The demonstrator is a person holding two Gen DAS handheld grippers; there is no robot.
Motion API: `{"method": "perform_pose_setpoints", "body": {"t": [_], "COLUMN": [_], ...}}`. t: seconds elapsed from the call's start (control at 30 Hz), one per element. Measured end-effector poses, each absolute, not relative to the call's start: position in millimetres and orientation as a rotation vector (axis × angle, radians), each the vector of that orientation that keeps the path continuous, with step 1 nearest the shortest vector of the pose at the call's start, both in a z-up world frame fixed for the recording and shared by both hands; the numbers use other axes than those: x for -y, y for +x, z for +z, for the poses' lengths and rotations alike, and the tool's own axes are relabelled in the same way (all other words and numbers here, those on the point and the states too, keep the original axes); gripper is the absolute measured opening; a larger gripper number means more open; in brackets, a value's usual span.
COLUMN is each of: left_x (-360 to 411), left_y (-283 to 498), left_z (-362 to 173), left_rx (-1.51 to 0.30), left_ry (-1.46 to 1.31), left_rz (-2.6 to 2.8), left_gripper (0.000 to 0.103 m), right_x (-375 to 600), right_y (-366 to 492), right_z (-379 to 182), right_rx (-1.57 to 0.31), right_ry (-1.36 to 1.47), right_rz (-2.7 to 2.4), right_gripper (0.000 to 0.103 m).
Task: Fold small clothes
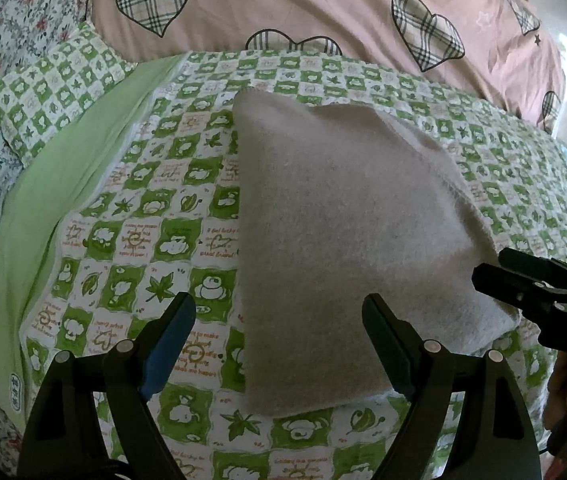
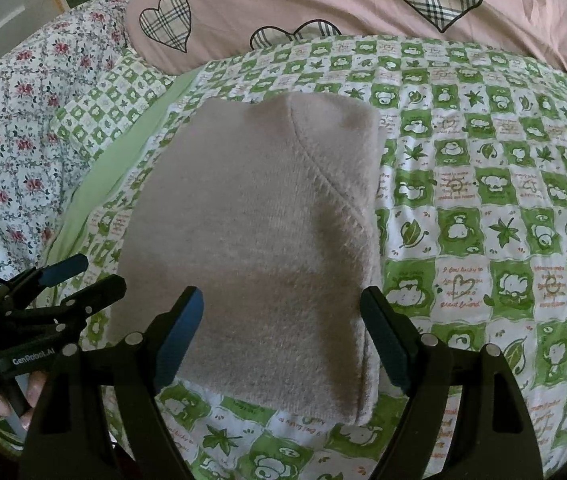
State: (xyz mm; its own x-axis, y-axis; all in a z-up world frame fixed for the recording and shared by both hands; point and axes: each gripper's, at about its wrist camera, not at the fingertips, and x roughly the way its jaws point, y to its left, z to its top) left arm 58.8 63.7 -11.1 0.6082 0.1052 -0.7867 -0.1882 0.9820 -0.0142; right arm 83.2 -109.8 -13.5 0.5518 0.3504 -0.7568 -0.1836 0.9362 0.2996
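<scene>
A beige fuzzy knit garment [image 1: 335, 240] lies folded into a compact block on the green-and-white checked bedspread [image 1: 143, 216]; it also shows in the right wrist view [image 2: 259, 248]. My left gripper [image 1: 279, 344] is open and empty, hovering just above the garment's near edge. My right gripper [image 2: 281, 332] is open and empty, also over the near edge of the garment. The right gripper shows at the right of the left wrist view [image 1: 531, 280], beside the garment's right corner. The left gripper shows at the left of the right wrist view [image 2: 83, 276], open, beside the garment's left edge.
A pink quilt with plaid hearts [image 1: 323, 8] lies bunched across the back of the bed. A floral sheet [image 2: 15, 112] and a plain green fabric strip [image 1: 63, 184] lie to the left. The checked bedspread [image 2: 483, 200] stretches to the right.
</scene>
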Motion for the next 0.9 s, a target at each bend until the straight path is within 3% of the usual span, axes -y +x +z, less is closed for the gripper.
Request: {"method": "perform_pose_setpoints", "body": {"t": [0.9], "left_x": [-58.1], "left_y": [55.1], "left_z": [-6.6], "left_rx": [-0.886], "left_ry": [-0.091], "left_rz": [0.163], "left_gripper": [0.086], "right_x": [107.5], "right_y": [75.5], "right_z": [-6.8], "right_rx": [-0.926], "right_ry": [0.202], "right_rz": [0.317], "right_gripper": [0.085]}}
